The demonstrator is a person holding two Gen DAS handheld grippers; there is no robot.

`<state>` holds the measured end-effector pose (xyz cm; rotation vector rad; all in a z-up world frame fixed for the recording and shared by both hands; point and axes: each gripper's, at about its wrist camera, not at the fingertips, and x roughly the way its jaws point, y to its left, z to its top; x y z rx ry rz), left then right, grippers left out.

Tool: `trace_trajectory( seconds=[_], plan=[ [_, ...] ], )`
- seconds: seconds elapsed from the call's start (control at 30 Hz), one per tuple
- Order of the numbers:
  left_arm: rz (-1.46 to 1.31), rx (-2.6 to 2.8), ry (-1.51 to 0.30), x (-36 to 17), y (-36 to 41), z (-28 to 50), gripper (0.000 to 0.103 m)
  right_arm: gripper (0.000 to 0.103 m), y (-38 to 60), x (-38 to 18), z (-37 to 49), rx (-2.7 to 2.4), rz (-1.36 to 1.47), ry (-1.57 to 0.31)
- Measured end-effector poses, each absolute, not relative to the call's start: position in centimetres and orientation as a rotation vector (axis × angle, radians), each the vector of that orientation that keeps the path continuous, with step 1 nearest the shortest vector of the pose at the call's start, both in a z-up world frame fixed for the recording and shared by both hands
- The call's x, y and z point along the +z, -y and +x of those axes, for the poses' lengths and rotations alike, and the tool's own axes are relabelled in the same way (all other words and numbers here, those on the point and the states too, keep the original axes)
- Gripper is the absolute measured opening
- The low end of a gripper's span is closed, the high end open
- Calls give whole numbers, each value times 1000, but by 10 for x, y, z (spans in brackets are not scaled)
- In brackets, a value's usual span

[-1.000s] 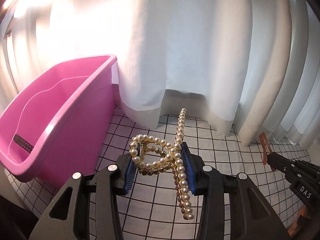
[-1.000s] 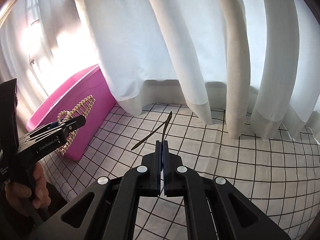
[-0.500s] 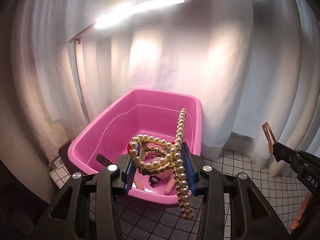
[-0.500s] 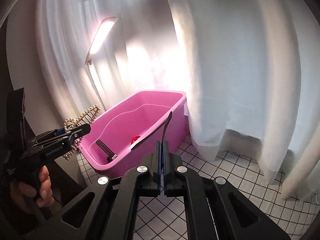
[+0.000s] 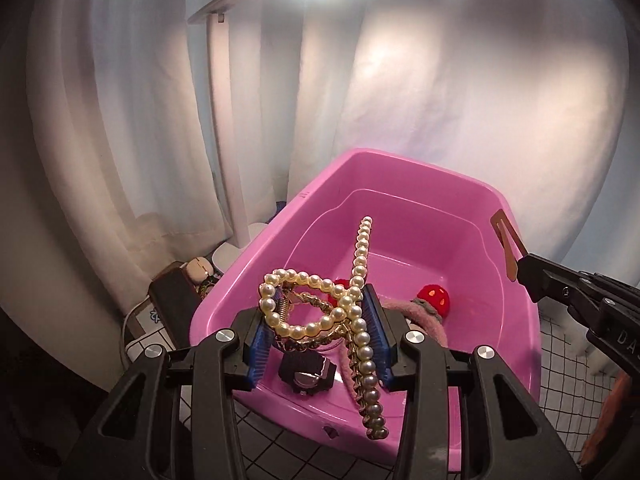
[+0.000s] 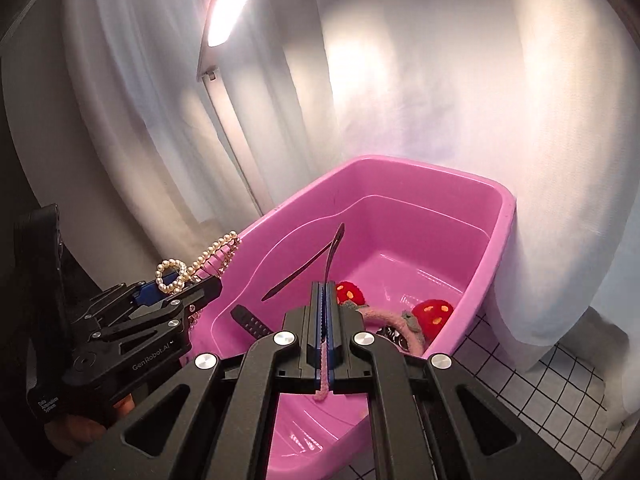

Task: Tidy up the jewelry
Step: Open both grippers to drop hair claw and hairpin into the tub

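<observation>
My left gripper [image 5: 318,330] is shut on a pearl hair claw clip [image 5: 320,308] and holds it above the near end of the pink tub [image 5: 400,168]. It also shows in the right wrist view [image 6: 176,284], at the tub's left rim [image 6: 508,208]. My right gripper [image 6: 325,300] is shut on a thin dark hair clip [image 6: 316,264] over the tub; that clip looks copper in the left wrist view [image 5: 506,240]. In the tub lie a black watch [image 5: 306,374], a pink cord with red strawberry balls [image 5: 434,298] and a black strap [image 6: 250,322].
A white lamp stand [image 5: 230,184] and a small dark box [image 5: 172,304] stand left of the tub. White curtains hang behind. The tub sits on a black-gridded white cloth [image 6: 532,400].
Both grippers have swung left from the gridded cloth to above the pink tub, each carrying its clip. The tub's contents have come into view.
</observation>
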<state>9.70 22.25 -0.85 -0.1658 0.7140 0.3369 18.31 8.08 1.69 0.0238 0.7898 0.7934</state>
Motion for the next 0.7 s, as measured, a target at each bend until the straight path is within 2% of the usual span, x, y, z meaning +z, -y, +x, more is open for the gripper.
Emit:
trace_trajectory(
  seconds=[0.47,0.5,0.53,0.57,0.63,0.67,0.7],
  plan=[
    [-185,334,-827,-37,-236,121,42,4,-120,-15,213,708,-16,-900],
    [-188,334,-815,-35,-236,120,42,9,-121,-16,214,701,-18,-911],
    [-188,336,-801,-33,-237,118,43,31,-122,-17,217,694,-19,-921],
    [-185,337,-790,-30,-237,117,54,54,-122,-16,218,687,-16,-923],
    [-171,383,-768,-24,-237,115,85,61,-117,-12,216,673,8,-893],
    [-168,403,-742,-21,-239,112,90,63,-112,-10,213,668,18,-881],
    [-171,394,-724,-18,-240,109,91,63,-110,-8,213,665,22,-878]
  ],
)
